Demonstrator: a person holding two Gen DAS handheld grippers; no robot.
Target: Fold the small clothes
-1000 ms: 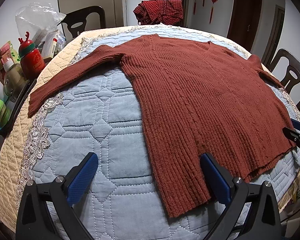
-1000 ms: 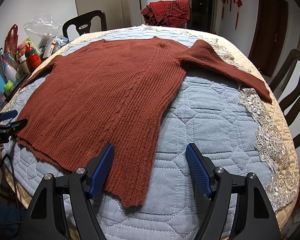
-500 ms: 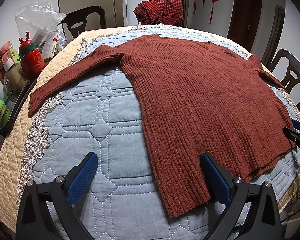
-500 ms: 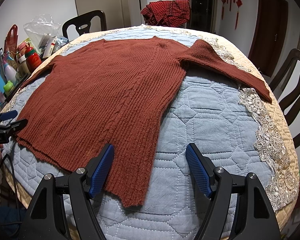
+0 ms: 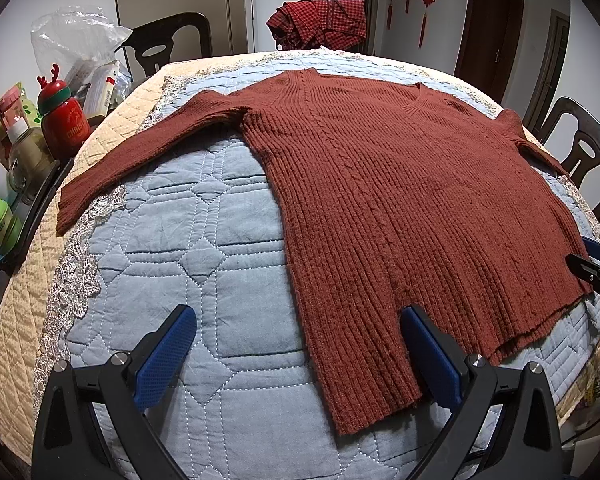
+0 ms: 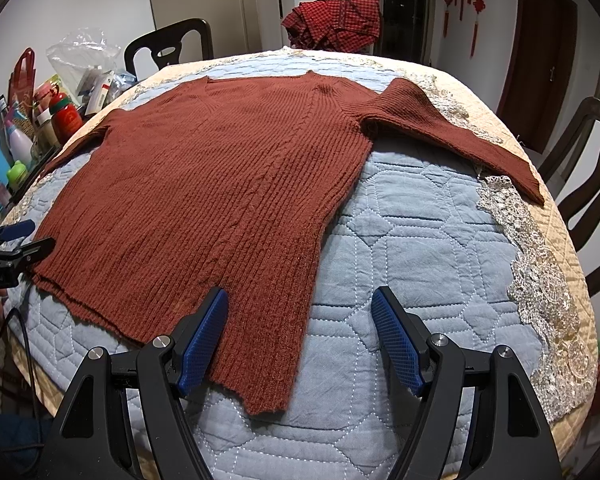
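Quilted blue bedspread with white diamond stitching and a cream lace-trimmed border (image 5: 220,248) covers the table and fills most of both frames. Spread flat on it, front up, lies a rust-red ribbed knit sweater with a V-neck (image 5: 400,184), its sleeves stretched out to either side and its hem toward the bottom of each frame. In the left wrist view the sweater fills the centre and right; one sleeve reaches to the cream border at the left edge.

At the bottom of the left wrist view, the left gripper (image 5: 298,354) is spread wide, black arms ending in blue textured pads. One hem corner of the sweater lies between the pads, nearer the one on the frame's right, and whether that pad touches the knit cannot be told. Nothing is pinched.

At the bottom of the right wrist view, the right gripper (image 6: 300,338) is likewise spread wide over the opposite hem corner (image 6: 268,392), which lies between its blue pads, beside the one on the frame's left. It grips nothing. Each gripper also shows at the far edge of the other's view, level with the hem.

A red checked cloth (image 5: 320,22) is heaped at the top centre, beyond the table. Dark wooden chairs (image 5: 168,42) stand around it. A red reindeer-topped bottle (image 5: 62,114) stands among clutter at the upper left.
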